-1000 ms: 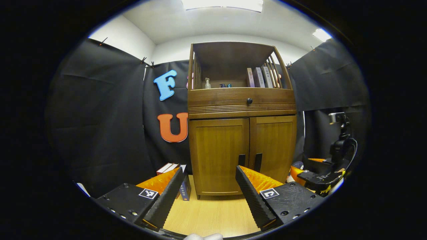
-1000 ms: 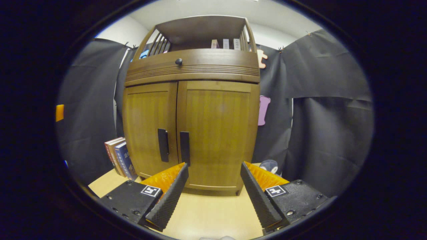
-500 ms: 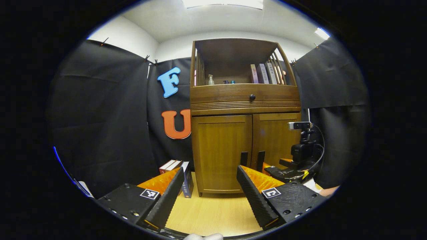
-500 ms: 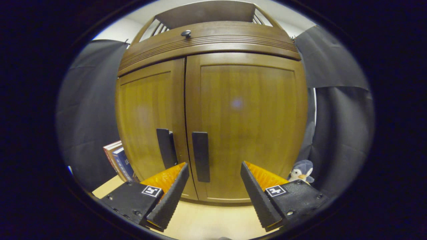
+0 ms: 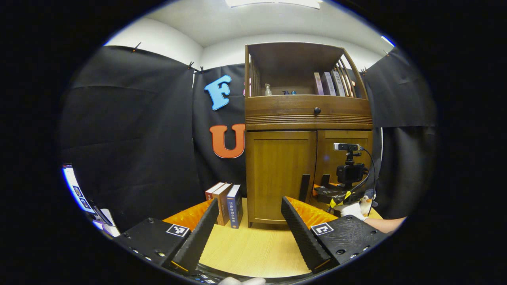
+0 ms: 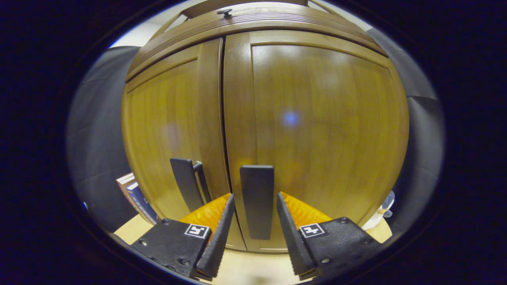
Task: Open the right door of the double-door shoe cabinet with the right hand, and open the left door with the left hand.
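The wooden shoe cabinet (image 5: 277,118) stands at the back of the table with both doors closed. My right gripper (image 6: 254,196) is tight up to the right door (image 6: 324,118). Its fingers (image 6: 216,241) flank the black right handle (image 6: 257,202), with thin gaps either side, not pressing. The left handle (image 6: 183,182) is just to the left. In the left gripper view, my left gripper (image 5: 249,201) is open and empty, well short of the left door (image 5: 281,170) and its handle (image 5: 304,188). That view has the right gripper (image 5: 336,194) at the right door, held by a gloved hand (image 5: 350,209).
Three books (image 5: 225,202) stand on the table (image 5: 253,249) left of the cabinet. A penguin plush (image 5: 366,198) sits at its right corner. A drawer knob (image 5: 317,111) is above the doors, with books and a bottle (image 5: 268,89) on the open shelf.
My right gripper moved in close to the right door, and its fingers narrowed around the handle. The left gripper swung left and back, so the cabinet sits further right and smaller.
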{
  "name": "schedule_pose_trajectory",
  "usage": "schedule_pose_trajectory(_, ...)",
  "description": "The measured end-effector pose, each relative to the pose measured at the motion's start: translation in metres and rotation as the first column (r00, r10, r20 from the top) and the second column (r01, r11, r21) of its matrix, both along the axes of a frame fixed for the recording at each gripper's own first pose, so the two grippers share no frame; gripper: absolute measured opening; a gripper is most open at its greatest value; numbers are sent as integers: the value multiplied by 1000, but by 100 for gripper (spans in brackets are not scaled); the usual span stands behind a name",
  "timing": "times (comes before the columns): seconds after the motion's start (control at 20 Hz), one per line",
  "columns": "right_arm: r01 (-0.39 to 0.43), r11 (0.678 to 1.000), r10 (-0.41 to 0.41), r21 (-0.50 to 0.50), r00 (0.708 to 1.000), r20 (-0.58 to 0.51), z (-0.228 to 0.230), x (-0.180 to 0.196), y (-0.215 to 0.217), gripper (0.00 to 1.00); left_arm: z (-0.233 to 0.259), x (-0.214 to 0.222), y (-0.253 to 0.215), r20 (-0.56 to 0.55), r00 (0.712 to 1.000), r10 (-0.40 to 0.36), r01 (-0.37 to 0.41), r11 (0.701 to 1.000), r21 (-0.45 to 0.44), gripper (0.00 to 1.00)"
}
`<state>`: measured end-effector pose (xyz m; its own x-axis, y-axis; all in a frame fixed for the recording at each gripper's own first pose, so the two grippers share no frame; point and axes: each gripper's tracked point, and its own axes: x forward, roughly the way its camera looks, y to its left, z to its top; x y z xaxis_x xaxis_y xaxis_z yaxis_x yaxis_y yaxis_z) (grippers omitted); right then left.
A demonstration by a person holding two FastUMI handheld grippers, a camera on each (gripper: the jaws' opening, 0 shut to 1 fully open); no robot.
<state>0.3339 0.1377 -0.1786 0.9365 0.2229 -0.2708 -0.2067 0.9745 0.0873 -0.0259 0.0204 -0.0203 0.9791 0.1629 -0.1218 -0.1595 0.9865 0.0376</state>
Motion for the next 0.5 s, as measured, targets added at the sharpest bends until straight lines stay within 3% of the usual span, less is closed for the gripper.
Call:
schedule_pose_trajectory(0.1, 47, 999, -47, -25, 999, 5, -1, 6, -6, 58, -2, -3, 5, 2, 1000, 14, -14, 1000, -8, 96)
schedule_pose_trajectory(0.2, 63, 998, -63, -17, 998, 2, 0, 8, -6, 40, -4, -9, 9, 1, 1000, 23, -23, 1000, -17, 95)
schedule_pose_trajectory(0.5, 18, 1000, -18, -19, 1000, -24, -2, 2, -7, 34, -8, -12, 15, 9, 1000, 4, -4, 999, -48, 95)
